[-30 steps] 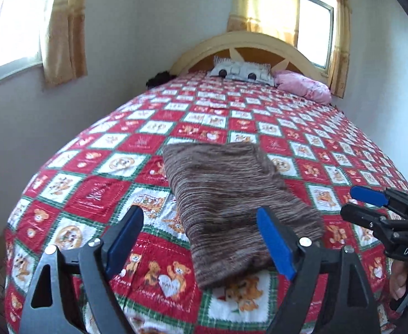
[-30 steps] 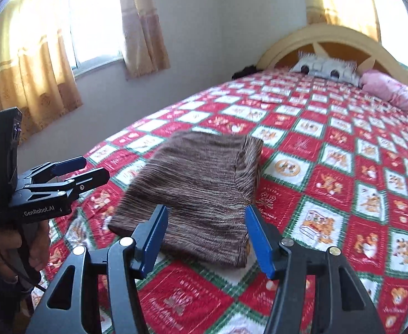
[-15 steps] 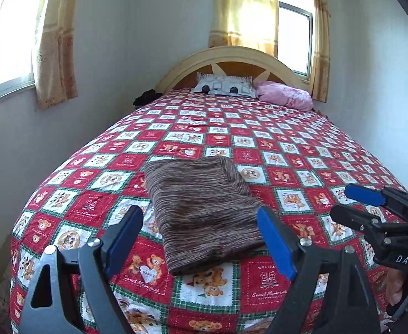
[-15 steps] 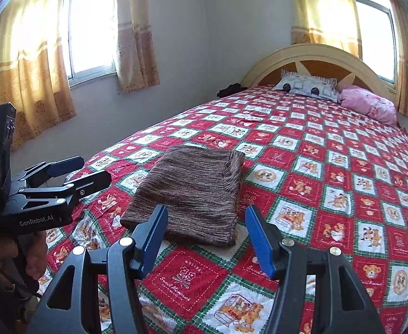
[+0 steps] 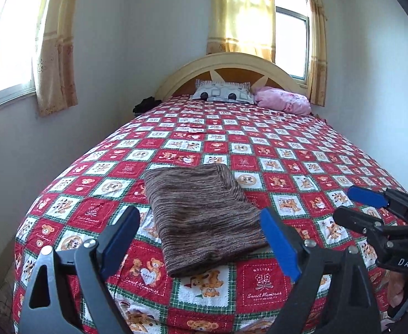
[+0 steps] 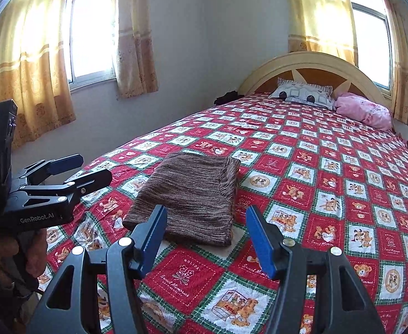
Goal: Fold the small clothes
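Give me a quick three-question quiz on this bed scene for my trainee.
1. True or false: the brown garment lies folded on the quilt.
2. Which pillow sits left of the pink one? A grey patterned, B green.
3. What does either gripper, left or right, hold?

Key: 1 true. 2 A. 3 Nothing; the left's jaws are opening, empty, and the right stands open, clear of the garment.

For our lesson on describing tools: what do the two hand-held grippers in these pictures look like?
The left gripper and the right gripper are alike: black frames with triangular cut-outs and silver rivets, and flat blue pads lining the fingers. Seen from the right camera, the left gripper bears white "GenRobot.AI" lettering; seen from the left camera, the right gripper shows "DAS". A thin dark cable hangs below the left one.
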{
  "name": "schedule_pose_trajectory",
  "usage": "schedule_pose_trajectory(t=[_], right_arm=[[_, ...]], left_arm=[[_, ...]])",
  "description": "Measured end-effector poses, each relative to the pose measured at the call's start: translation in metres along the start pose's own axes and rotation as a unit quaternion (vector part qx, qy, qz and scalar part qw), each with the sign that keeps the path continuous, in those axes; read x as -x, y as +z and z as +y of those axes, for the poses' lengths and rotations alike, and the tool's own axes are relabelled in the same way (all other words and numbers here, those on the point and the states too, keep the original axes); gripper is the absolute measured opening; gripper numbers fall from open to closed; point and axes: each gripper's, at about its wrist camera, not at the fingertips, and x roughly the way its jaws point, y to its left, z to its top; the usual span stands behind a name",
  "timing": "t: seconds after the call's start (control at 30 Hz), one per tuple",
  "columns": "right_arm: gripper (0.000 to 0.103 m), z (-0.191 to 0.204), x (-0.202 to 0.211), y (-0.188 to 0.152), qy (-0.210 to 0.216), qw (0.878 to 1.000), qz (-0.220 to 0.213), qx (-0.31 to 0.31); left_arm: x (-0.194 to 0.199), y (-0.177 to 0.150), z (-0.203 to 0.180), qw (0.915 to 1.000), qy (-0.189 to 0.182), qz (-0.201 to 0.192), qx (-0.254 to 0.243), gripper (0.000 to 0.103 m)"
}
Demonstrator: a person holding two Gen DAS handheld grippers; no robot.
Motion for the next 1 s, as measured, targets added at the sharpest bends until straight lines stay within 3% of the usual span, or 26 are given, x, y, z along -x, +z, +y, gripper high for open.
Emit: schedule_pose_trajectory(t=[0.7,0.8,1.0], right_arm=[[0.064,0.001,0.0063,0.002,-0.007,1.0,-0.016,-0.011],[0.064,0.0016,0.0082,0.004,-0.009,1.0,-0.023,-0.015],[0.065,0.0027,0.0092,0.0045,-0.012,0.999,-0.028,-0.015]], left_arm=[[0.0025,0.0021,-0.0018,1.0,-0.002,-0.004,-0.004,0.091],[0.0045,0.0027,-0.0033,0.9999,-0.001,-0.009,-0.005,0.098],[0.0068,0.004,-0.0046,0.9998,0.001,-0.016,-0.01,0.099]])
